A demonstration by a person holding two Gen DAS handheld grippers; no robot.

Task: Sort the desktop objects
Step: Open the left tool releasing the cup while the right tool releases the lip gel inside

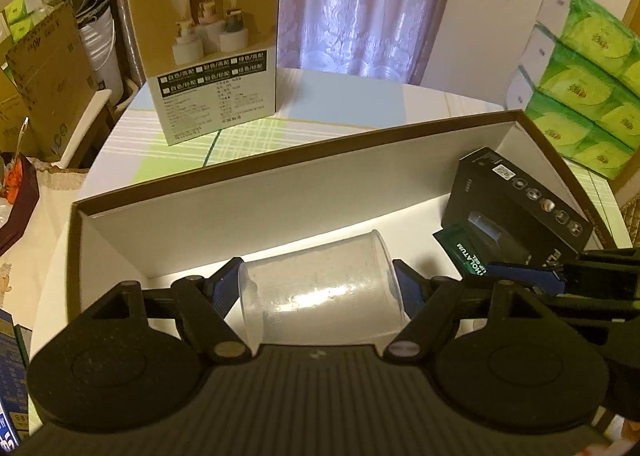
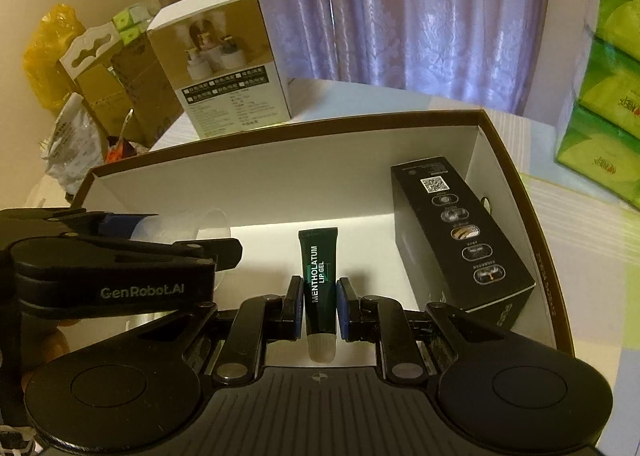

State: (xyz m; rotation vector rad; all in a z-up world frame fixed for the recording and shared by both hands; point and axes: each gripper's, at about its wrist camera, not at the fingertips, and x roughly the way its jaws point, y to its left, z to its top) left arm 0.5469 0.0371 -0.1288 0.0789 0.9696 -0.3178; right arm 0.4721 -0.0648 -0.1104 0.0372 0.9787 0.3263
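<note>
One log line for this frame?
left gripper: shut on clear cup | right gripper: shut on lip gel tube | both over open box

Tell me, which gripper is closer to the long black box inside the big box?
Right. The right gripper, its jaws around the lip gel tube, sits just beside the long black box. The left gripper, holding the clear cup, is farther along the big box.

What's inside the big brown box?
Inside the big brown box are a black carton, a clear plastic cup and a green lip gel tube. Anything beneath the carton is hidden.
</note>
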